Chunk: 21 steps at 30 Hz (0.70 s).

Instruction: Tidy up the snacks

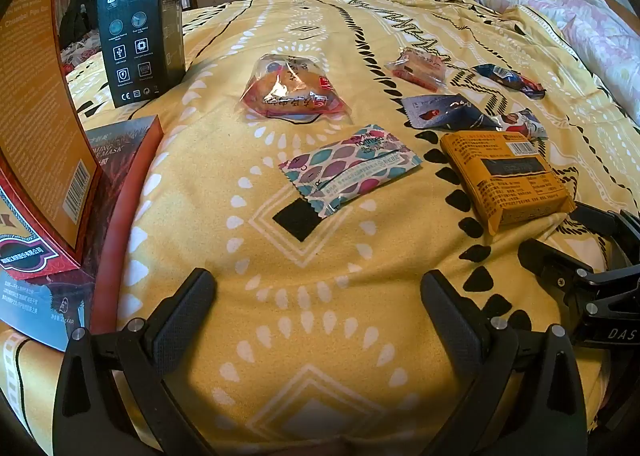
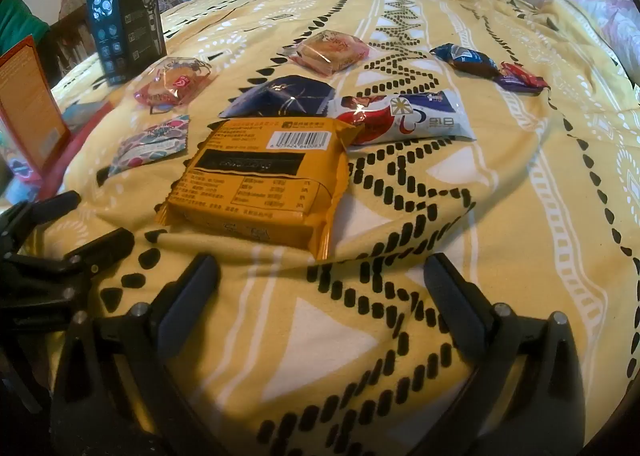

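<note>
orange packet [image 2: 256, 183] print blurred; boxes [image 1: 36, 159] cut off at left edge.

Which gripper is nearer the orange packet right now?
Right. The right gripper sits just short of the orange packet, jaws open, with the packet straight ahead. The left gripper is off to the packet's left, further away, also open and holding nothing.
</note>
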Each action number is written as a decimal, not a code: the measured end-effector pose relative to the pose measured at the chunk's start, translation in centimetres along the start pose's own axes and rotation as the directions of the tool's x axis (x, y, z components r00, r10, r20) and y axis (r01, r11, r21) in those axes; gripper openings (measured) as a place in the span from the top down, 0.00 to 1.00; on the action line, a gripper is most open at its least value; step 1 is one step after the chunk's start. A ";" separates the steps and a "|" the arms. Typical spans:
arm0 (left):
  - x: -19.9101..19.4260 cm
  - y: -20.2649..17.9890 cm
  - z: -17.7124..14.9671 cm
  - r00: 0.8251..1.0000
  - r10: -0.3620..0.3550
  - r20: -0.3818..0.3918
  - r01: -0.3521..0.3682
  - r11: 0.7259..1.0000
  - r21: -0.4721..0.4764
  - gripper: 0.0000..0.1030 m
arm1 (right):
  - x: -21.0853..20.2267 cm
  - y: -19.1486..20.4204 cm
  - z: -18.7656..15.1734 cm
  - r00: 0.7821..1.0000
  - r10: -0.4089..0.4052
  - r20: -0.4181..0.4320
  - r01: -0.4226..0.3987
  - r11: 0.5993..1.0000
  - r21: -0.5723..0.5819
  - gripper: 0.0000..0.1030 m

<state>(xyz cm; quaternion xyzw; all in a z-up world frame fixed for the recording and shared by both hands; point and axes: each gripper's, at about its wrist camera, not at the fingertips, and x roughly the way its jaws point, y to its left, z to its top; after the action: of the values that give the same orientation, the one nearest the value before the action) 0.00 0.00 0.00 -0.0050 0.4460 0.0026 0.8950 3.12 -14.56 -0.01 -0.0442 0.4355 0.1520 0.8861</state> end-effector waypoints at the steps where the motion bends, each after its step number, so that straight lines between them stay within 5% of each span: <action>1: 0.0 0.0 0.0 1.000 0.000 0.000 0.000 1.000 0.000 0.00 | 0.0 0.0 0.0 1.000 0.000 -0.001 0.000 1.000 0.000 0.00; 21: 0.0 0.0 0.0 1.000 -0.003 -0.001 0.003 1.000 0.001 0.00 | -0.3 0.0 -0.2 1.000 0.009 0.012 -0.009 1.000 0.010 0.00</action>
<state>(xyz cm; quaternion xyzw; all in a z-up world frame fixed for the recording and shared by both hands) 0.01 -0.01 -0.03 -0.0052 0.4465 0.0012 0.8948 2.83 -14.69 0.13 -0.0367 0.4311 0.1541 0.8883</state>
